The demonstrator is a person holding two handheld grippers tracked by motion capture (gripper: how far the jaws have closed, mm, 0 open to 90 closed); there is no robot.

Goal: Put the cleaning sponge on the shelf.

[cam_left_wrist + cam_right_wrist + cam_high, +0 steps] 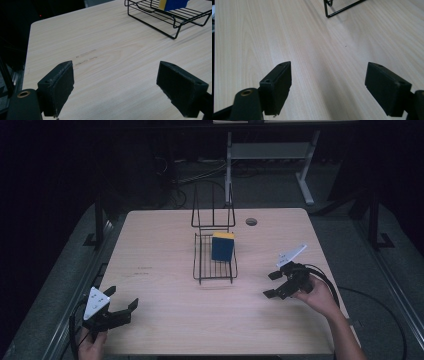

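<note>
Pale wood-grain counter (165,270) with one round hole (251,221) near its far edge, set in a dark room with cables on the floor beyond. One black wire rack (215,262) at the counter's centre holds one blue-and-yellow sponge (222,246), upright against its right side. Two hand-held grippers flank the rack, well apart from it: the left hand-held gripper (124,301) and the right hand-held gripper (272,284), both with jaws spread and nothing between them.

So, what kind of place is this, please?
Probably a lab or workshop set up for recording, not a home. A bare wooden table stands in a dark room, cables lie on the floor, and a person's hands hold the left gripper and the right gripper near a wire rack.
</note>
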